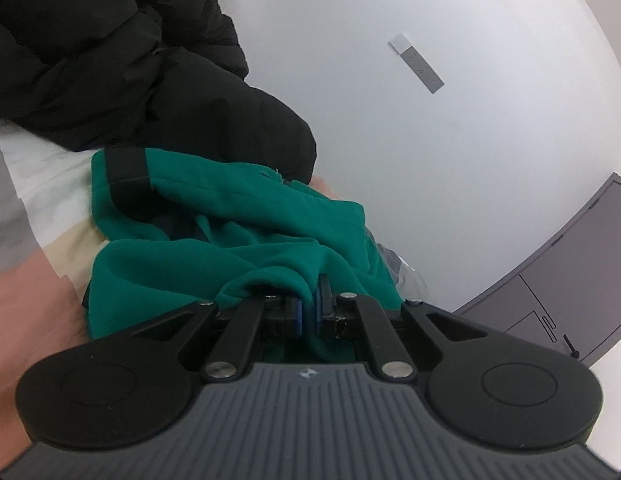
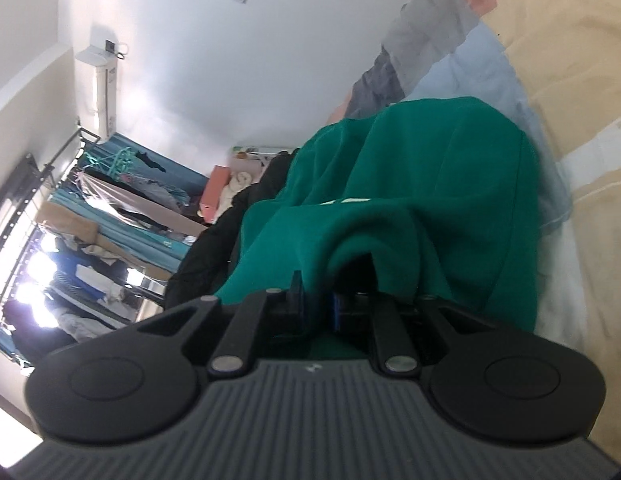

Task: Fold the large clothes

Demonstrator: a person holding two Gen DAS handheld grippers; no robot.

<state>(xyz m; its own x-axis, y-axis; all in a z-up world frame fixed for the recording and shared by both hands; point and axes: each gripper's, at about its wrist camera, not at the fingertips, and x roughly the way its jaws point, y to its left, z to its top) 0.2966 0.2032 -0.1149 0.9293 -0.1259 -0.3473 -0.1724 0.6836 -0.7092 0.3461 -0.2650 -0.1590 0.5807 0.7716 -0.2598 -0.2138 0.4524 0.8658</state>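
the left gripper [image 1: 309,309] is clamped on a fold of the green garment [image 1: 238,248], which bunches just ahead of its jaws. the right gripper [image 2: 316,306] is also closed on green cloth [image 2: 410,208], draped over and ahead of its fingers. beyond the left claw lies a black puffy jacket [image 1: 110,60], and the bedsheet [image 2: 570,100] spreads to the right of the right claw. the garment is crumpled, with no neat fold visible; i judge the folding barely begun, with spreading and every fold left.
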